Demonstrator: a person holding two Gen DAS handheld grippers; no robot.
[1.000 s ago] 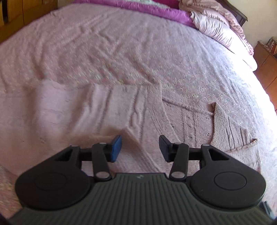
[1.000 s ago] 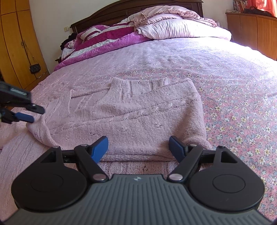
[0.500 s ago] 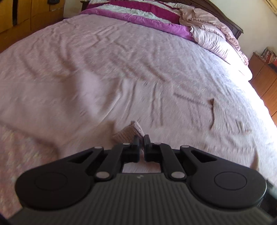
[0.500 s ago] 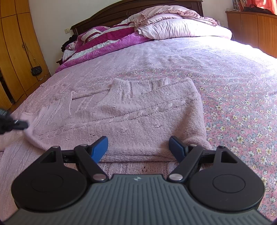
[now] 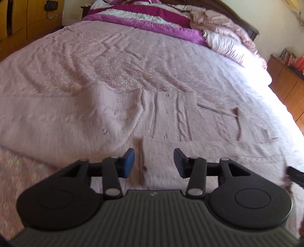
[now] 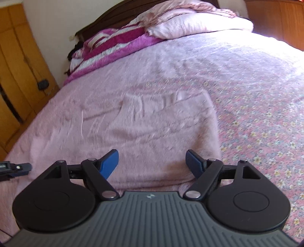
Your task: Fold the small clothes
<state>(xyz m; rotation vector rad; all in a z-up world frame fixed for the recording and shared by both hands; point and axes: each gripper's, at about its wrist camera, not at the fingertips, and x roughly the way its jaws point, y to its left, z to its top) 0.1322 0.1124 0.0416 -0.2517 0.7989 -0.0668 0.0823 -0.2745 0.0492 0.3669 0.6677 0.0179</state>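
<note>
Both tongs stand spread with nothing pinched: the left tongs [image 5: 153, 161] are opening just above a fold edge of the pink knitted sweater [image 5: 161, 117], with knit under the gap but no pad pressing on it; the right tongs [image 6: 152, 163] hang wide over the sweater's near hem. Beyond them the sweater lies flat on the flowered bedspread [image 6: 266, 117], one side apparently folded in already, collar away from the right tongs. I'd judge the step to be between folds; next, both tongs need a fresh edge to pinch, likely the hem, to carry toward the collar. Farther off sit a magenta blanket [image 5: 152, 17] and pillows [image 6: 199, 20]
</note>
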